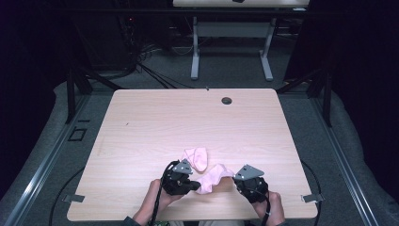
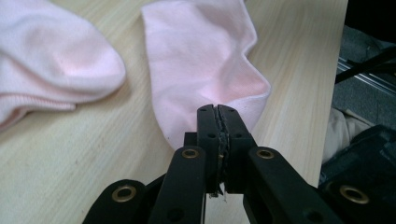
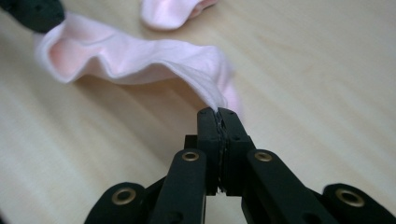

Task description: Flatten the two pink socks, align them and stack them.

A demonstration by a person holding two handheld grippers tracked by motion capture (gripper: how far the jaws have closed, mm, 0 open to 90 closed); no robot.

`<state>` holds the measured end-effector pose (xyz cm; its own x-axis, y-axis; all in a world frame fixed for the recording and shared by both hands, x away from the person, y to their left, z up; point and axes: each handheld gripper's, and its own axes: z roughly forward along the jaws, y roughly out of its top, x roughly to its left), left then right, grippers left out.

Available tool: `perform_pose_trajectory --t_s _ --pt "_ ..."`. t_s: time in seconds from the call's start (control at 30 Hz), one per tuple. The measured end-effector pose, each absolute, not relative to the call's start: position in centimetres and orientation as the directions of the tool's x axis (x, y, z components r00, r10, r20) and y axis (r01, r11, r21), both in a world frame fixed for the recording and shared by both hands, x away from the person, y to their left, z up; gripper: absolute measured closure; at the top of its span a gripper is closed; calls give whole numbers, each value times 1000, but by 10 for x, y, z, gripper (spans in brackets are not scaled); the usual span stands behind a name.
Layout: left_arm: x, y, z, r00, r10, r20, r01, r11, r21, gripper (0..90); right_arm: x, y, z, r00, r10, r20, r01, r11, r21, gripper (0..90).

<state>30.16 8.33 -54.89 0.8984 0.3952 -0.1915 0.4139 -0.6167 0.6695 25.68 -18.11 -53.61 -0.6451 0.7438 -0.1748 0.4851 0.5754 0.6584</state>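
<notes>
A pink sock (image 1: 212,178) stretches between my two grippers near the table's front edge. My left gripper (image 1: 195,185) is shut on one end of it, and in the left gripper view the jaws pinch the sock's (image 2: 205,60) edge at my left gripper (image 2: 217,110). My right gripper (image 1: 236,180) is shut on the other end. In the right gripper view the cloth (image 3: 140,58) runs rumpled from my right gripper (image 3: 218,113) toward the other gripper's jaws. A second pink sock (image 1: 196,157) lies folded on the table just behind, also in the left gripper view (image 2: 51,70) and the right gripper view (image 3: 170,11).
The light wooden table (image 1: 188,117) has a cable hole (image 1: 227,100) near its far edge. Beyond the table stands a white desk frame (image 1: 230,42) on grey carpet. A metal rail (image 1: 42,160) runs along the floor at the left.
</notes>
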Motion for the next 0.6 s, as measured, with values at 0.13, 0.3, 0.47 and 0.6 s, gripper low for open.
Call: perform_pose_trajectory --t_s 0.13,0.3,0.47,0.6 --pt "301 92 -552 884 419 -207 440 -598 670 847 249 -184 -544 -671 734 -100 520 563 642 866" --pt "301 104 -549 860 458 -226 479 -568 670 668 249 -191 -548 -706 706 62 579 524 625 684" --pt "299 121 -541 815 507 -280 535 -472 701 477 251 -201 -537 -697 707 119 591 472 654 596" --pt "295 125 -536 744 587 -319 605 -389 695 402 270 -210 -533 -630 772 89 602 411 685 566"
